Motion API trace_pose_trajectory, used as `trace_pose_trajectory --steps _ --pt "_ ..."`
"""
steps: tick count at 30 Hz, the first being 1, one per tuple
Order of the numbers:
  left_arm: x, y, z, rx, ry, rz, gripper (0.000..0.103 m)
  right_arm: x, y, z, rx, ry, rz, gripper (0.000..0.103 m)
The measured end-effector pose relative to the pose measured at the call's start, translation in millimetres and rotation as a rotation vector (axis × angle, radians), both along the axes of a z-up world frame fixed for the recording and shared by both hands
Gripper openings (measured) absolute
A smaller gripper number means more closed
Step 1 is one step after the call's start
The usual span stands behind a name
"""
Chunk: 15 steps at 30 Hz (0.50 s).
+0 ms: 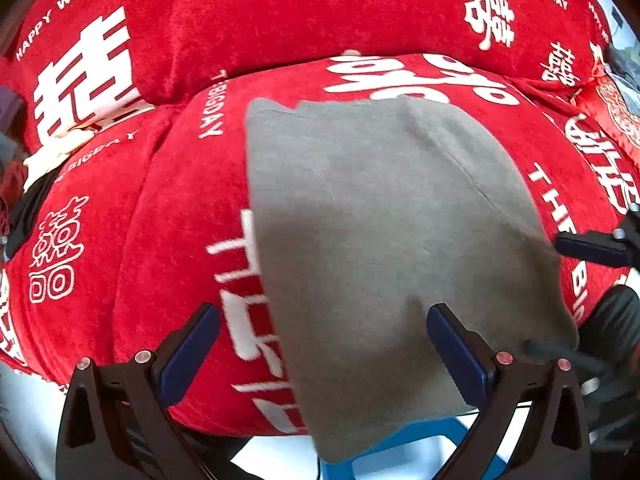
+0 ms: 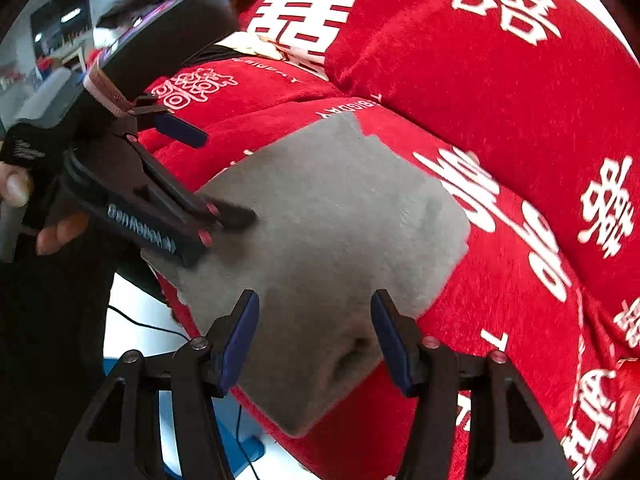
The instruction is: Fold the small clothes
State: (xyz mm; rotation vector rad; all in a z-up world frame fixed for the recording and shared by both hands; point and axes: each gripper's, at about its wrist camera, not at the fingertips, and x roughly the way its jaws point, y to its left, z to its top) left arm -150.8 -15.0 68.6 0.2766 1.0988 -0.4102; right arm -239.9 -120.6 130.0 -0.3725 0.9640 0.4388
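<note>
Grey knit garment (image 1: pixel 392 248) lies flat on red blanket (image 1: pixel 168 208) with white lettering, near blanket's front edge, one corner overhanging it. Long axis runs front edge toward back; notched end points to back. Left gripper (image 1: pixel 324 344) hovers low over garment's near left side, jaws wide, holding nothing. Right gripper (image 2: pixel 316 332) poised over near right corner, jaws wide, empty. In right wrist view, left gripper's fingers (image 2: pixel 236 216) possibly touch fabric; contact unclear. Bare fingertips (image 2: pixel 60 236) wrap left handle.
</note>
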Motion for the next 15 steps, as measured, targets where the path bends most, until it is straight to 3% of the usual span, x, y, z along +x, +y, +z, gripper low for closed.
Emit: trace_pose_trajectory --steps 4,11,15 --pt "-4 -1 -13 0.068 -0.007 0.025 0.103 1 14 -18 -0.014 0.028 -0.013 0.062" --pt "-10 12 -20 0.032 0.024 0.042 0.103 -12 2 -43 0.023 0.096 -0.055 0.062" --pt "-11 9 -17 0.048 0.016 0.039 0.103 -24 -7 -38 0.04 0.102 -0.083 0.062"
